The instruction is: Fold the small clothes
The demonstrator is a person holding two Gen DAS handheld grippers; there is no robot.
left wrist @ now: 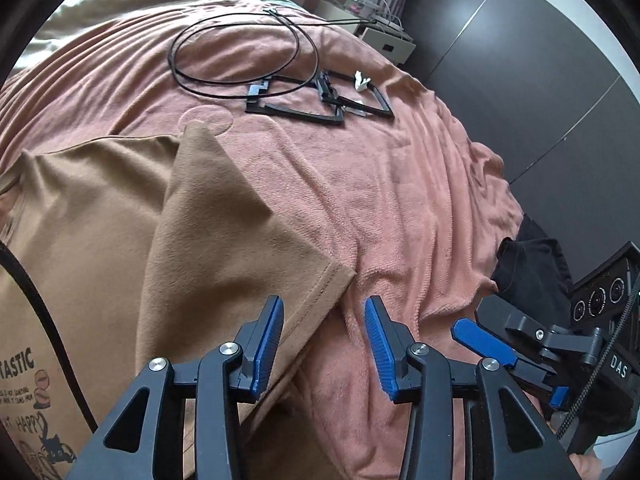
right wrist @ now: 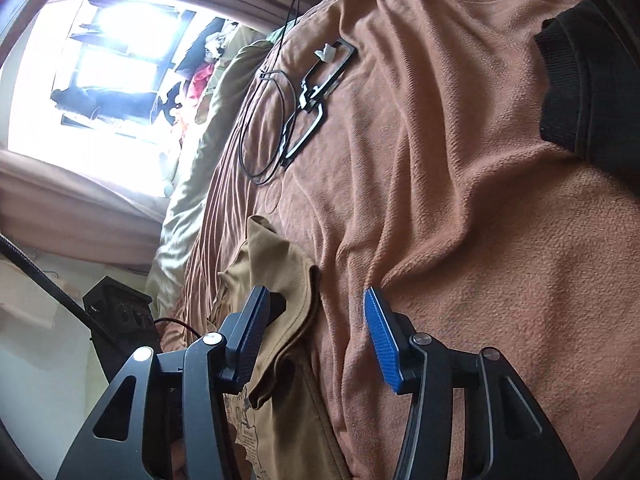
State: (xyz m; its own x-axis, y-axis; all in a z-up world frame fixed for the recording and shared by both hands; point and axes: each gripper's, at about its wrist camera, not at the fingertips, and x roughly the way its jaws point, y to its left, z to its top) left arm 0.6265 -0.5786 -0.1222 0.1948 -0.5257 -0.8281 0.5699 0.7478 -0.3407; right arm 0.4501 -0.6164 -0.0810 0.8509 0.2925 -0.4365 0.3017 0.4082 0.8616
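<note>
Shirt (left wrist: 120,220) on the bed (left wrist: 400,200); its print is cut off at the frame edge. Left gripper (left wrist: 324,332) and right gripper (right wrist: 314,320) sit at the shirt's hem, jaws spread, pinching nothing.

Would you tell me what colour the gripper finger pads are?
Blue, ribbed pads on black fingers; clearest in the left wrist view.

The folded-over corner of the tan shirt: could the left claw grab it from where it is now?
Probably yes: the left claw stands open right at the tan shirt corner, nothing between.
</note>
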